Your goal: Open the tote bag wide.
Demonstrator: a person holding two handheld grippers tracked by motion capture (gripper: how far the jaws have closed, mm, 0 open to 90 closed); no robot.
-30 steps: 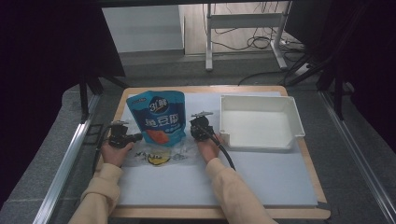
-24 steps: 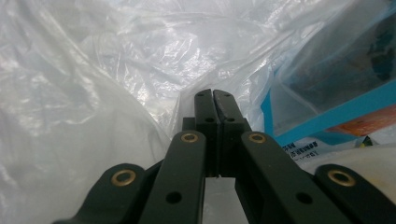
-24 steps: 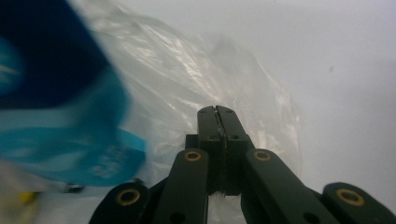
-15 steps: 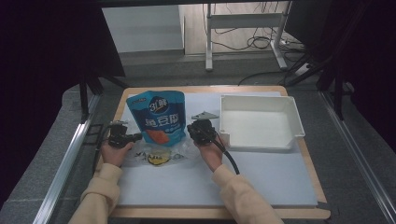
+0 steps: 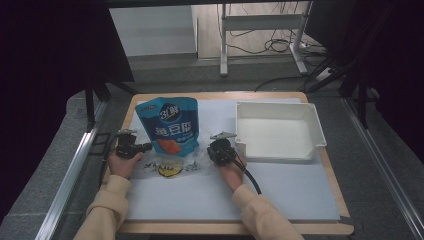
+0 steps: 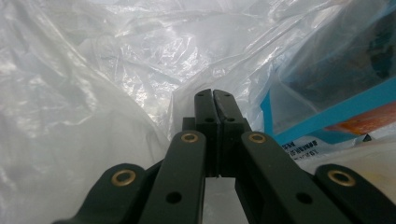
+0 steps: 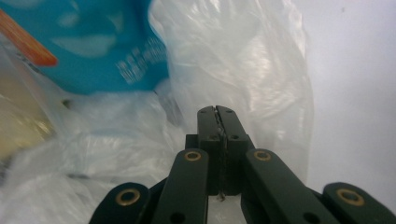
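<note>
The counter (image 5: 300, 185) carried a white mat, with a blue snack pouch (image 5: 172, 126) lying on its left half and an empty white tray (image 5: 310, 125) on its right half. The lower end of the pouch sat inside a clear plastic bag (image 5: 192, 161), which lay crumpled flat on the mat between the person's two hands. A round yellow-and-black mark showed through the bag film just below the pouch.

The left hand-held gripper (image 5: 131, 148) was at the left edge of the bag, just beside the pouch. In the left gripper view its jaws were pressed together, with the clear film bunched around their tips; the left hand-held gripper (image 6: 214, 100) pinched a fold of the clear plastic bag (image 6: 93, 93). The blue edge of the snack pouch (image 6: 327, 112) appeared behind the film at the right of that view.

The right hand-held gripper (image 5: 220, 149) was at the right edge of the bag, between the pouch and the near left corner of the tray, with its black cable trailing back along the person's forearm. In the right gripper view its jaws were likewise pressed together on the film; the right hand-held gripper (image 7: 216, 112) pinched the clear plastic bag (image 7: 243, 65), with the snack pouch (image 7: 93, 46) visible at the upper left of that view.

Both forearms wore pale yellow sleeves (image 5: 107, 210).
</note>
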